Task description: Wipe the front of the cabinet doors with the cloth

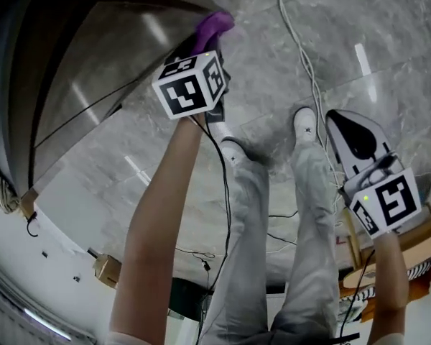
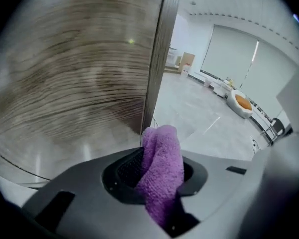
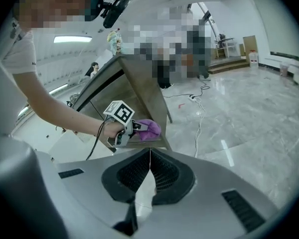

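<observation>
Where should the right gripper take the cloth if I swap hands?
Probably the bunched end of the cloth sticking out past the left gripper, coming from the open floor side; the cabinet door blocks the other.

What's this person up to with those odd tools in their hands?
A person stands by a cabinet with a handheld gripper in each hand. The left gripper is shut on a purple cloth and holds it at the lower edge of the wood-grain cabinet door, apparently to wipe it. The right gripper is shut with nothing in it, held low at the person's side above the floor.
</observation>
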Demonstrator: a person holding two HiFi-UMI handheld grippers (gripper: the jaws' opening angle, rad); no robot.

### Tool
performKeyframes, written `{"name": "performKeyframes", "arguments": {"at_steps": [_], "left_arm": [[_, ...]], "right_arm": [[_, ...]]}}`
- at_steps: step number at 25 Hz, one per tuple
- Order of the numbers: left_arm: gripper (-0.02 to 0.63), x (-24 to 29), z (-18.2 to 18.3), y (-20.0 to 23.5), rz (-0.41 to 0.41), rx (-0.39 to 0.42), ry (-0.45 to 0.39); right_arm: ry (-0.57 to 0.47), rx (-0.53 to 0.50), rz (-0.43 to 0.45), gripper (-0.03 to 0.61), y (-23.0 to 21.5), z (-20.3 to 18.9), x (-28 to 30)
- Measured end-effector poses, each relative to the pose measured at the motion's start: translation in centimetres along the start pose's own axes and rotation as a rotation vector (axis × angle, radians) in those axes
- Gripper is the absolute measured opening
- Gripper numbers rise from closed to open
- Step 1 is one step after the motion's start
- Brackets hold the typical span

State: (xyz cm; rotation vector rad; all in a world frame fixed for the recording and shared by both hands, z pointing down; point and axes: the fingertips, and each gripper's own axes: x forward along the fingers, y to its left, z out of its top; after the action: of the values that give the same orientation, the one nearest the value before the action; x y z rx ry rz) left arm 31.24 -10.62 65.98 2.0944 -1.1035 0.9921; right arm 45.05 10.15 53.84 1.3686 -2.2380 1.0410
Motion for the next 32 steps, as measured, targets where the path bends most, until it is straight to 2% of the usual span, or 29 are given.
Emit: {"name": "performKeyframes", "arguments": {"at_steps": [6, 8, 11, 13, 19, 26, 32], "left_arm": [[0.100, 1.2, 0.4, 3.8, -0.001, -0.030, 0.020], [0.100, 0.8, -0.1, 5.2, 0.000, -0.013, 0.023], [0.100, -0.4, -1.7, 8.3, 0.026, -0.047, 0.026], [0.100, -1.5, -3.0, 11.2, 0.049, -0.064, 0.043], [0.100, -5.0, -6.2, 18.9, 0.103, -0.030, 0.093], [0.100, -9.2, -10.6, 28.5, 0.274, -0.091, 0.145], [0.100, -12.6, -12.1, 31.6, 0.375, -0.132, 0.142]], "right_arm": [[-0.030, 0.047, -0.058, 0.026, 1.0, -1.3, 1.4], [-0.046, 0.061, -0.072, 0.026, 1.7, -1.3, 2.2], [-0.060, 0.078, -0.084, 0.026, 3.3, -1.2, 3.7], [-0.066, 0.078, -0.080, 0.026, 4.7, -0.8, 4.8], [-0.059, 0.040, -0.039, 0.026, 9.3, 0.5, 8.0], [-0.045, 0.002, 0.019, 0.026, 13.0, 1.1, 10.3], [-0.004, -0.017, 0.053, 0.026, 12.8, 0.2, 9.8]]}}
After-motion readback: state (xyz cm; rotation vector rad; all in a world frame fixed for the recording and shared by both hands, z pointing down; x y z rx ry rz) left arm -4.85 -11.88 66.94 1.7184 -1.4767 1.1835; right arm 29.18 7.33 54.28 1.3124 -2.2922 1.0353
